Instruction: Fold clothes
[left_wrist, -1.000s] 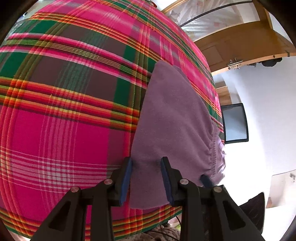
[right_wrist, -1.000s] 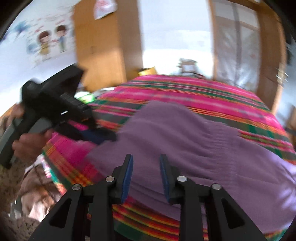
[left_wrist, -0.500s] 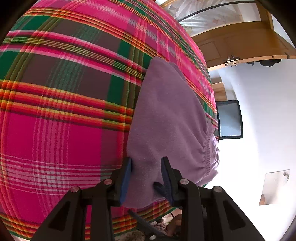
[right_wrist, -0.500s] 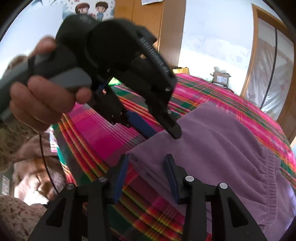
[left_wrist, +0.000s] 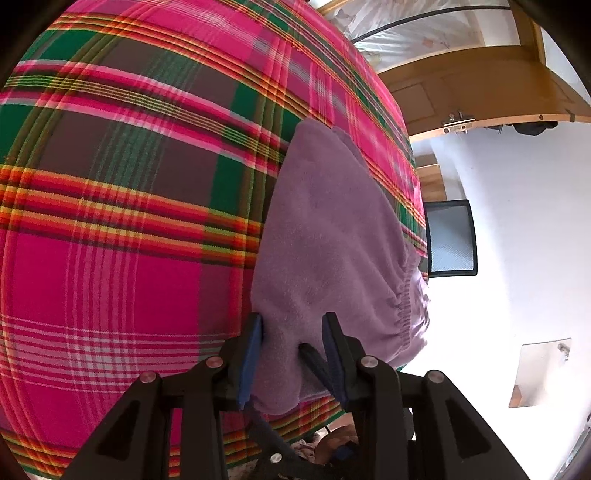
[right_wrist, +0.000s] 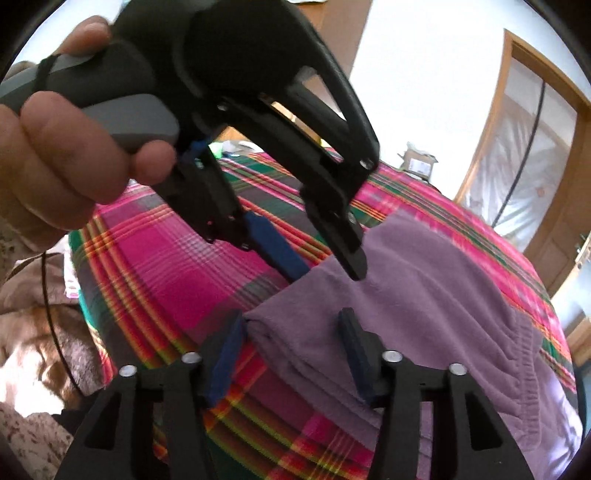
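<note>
Right claw (right_wrist: 291, 354) wide, just opened, straddling near corner of folded lilac fleece garment (right_wrist: 424, 314); left claw (right_wrist: 328, 264) half-open at same edge, beyond.

No text, label, brand, number or sign can be read in either view. The cardboard box (right_wrist: 419, 165) beyond the far edge of the bed (right_wrist: 155, 258) shows a pale patch on its side, too small and blurred to make out any lettering.
</note>
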